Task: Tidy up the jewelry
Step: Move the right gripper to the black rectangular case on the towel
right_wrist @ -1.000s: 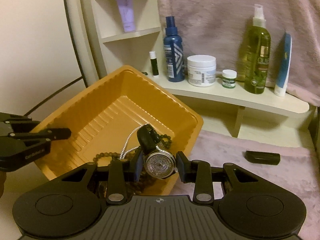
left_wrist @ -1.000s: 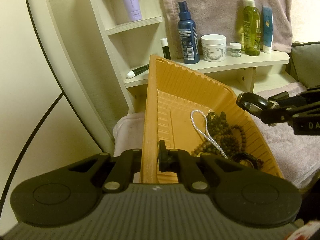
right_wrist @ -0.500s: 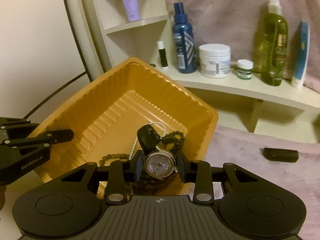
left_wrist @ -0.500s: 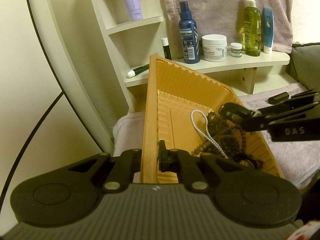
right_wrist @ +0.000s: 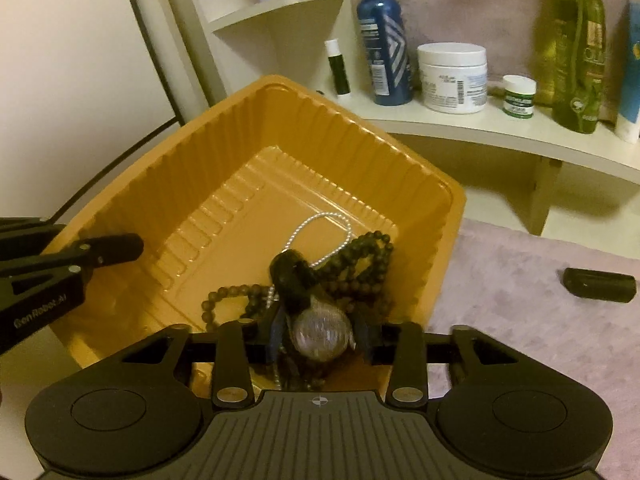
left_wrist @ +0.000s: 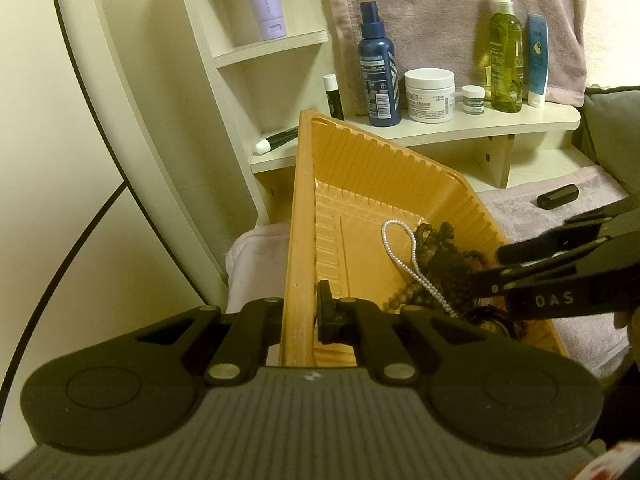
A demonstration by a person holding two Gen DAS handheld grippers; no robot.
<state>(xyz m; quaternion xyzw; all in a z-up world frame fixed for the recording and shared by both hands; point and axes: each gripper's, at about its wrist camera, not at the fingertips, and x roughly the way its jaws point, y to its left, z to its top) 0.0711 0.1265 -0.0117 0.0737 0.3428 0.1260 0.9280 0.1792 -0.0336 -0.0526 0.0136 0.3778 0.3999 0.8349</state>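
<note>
My left gripper (left_wrist: 304,316) is shut on the left wall of the orange tray (left_wrist: 298,216) and holds it tilted. The tray (right_wrist: 320,128) holds a pearl necklace (left_wrist: 394,240) and dark bead strands (left_wrist: 444,264), which also show in the right wrist view (right_wrist: 360,256). My right gripper (right_wrist: 320,330) is shut on a silver watch (right_wrist: 322,332) with a black strap, low inside the tray just above the beads. The right gripper shows from the side in the left wrist view (left_wrist: 488,272).
A small black case (right_wrist: 600,284) lies on the pink towel (right_wrist: 520,280) right of the tray. A shelf (right_wrist: 500,132) behind holds a blue spray bottle (right_wrist: 384,40), a white jar (right_wrist: 454,76), a green bottle (right_wrist: 576,52) and small tubes.
My right gripper has carried the watch forward and down into the tray, close above the beads. The left gripper keeps its hold on the tray wall.
</note>
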